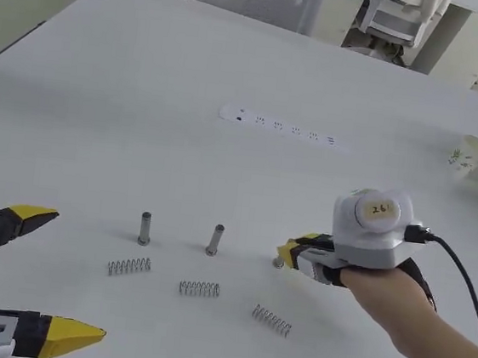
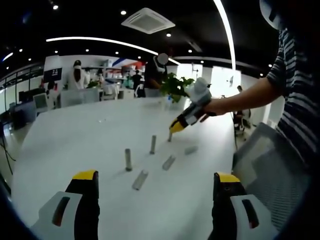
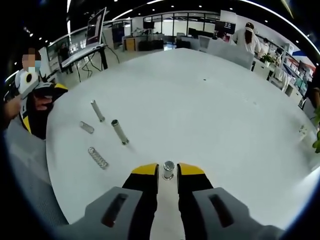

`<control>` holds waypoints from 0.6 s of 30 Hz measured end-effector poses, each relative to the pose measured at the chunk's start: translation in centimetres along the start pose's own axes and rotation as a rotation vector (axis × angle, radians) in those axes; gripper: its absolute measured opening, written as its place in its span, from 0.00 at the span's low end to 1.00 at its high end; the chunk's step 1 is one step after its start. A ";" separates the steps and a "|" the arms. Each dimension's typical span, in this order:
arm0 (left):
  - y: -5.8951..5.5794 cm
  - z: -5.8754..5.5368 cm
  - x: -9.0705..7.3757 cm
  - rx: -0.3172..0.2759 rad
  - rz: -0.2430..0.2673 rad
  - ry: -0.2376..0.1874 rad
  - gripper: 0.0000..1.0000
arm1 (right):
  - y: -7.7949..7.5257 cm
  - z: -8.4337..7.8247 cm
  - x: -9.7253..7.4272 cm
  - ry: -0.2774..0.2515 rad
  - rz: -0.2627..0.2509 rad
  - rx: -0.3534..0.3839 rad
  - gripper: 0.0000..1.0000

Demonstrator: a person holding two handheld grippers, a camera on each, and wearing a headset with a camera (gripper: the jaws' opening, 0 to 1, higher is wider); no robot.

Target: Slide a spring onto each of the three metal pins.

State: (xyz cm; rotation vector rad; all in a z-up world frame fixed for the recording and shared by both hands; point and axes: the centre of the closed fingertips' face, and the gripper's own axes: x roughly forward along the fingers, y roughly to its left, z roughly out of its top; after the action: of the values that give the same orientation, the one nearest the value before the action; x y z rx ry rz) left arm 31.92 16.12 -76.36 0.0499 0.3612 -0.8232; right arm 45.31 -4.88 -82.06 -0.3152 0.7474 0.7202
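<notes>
Three short metal pins stand in a row on the white table (image 1: pixel 223 169): left pin (image 1: pixel 144 227), middle pin (image 1: pixel 215 239), right pin (image 1: pixel 278 262). In front of them lie three springs (image 1: pixel 129 266) (image 1: pixel 199 289) (image 1: pixel 271 319). My right gripper (image 1: pixel 287 254), held in a hand, has its yellow-tipped jaws closed narrowly around the right pin (image 3: pixel 168 170); its own view shows my right gripper (image 3: pixel 168 171) astride that pin's top. My left gripper (image 1: pixel 79 273) hovers wide open at the near left, holding nothing. Ahead of my left gripper (image 2: pixel 156 176) are the pins (image 2: pixel 128 159) and springs (image 2: pixel 140 180).
A white power strip (image 1: pixel 279 126) lies farther back on the table. A small pale cup (image 1: pixel 472 156) and plant leaves sit at the far right edge. A cable (image 1: pixel 467 288) trails from the right gripper. Chairs stand beyond the table's far edge.
</notes>
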 end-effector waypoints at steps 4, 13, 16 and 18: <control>0.0 0.0 0.0 0.000 -0.001 0.001 0.92 | 0.0 0.1 0.0 -0.009 0.002 0.020 0.16; 0.1 0.2 0.0 0.001 -0.001 -0.001 0.92 | 0.1 0.4 -0.1 -0.025 0.011 0.052 0.22; 0.1 0.2 0.1 -0.002 -0.001 -0.003 0.92 | 0.1 0.4 -0.2 -0.029 0.011 0.061 0.22; 0.1 0.2 0.1 -0.002 -0.003 -0.001 0.92 | 0.1 0.5 -0.2 -0.034 0.012 0.067 0.23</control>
State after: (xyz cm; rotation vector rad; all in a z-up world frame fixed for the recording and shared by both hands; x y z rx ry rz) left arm 32.09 16.10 -76.25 0.0475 0.3612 -0.8256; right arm 45.33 -4.67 -81.58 -0.2372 0.7405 0.7091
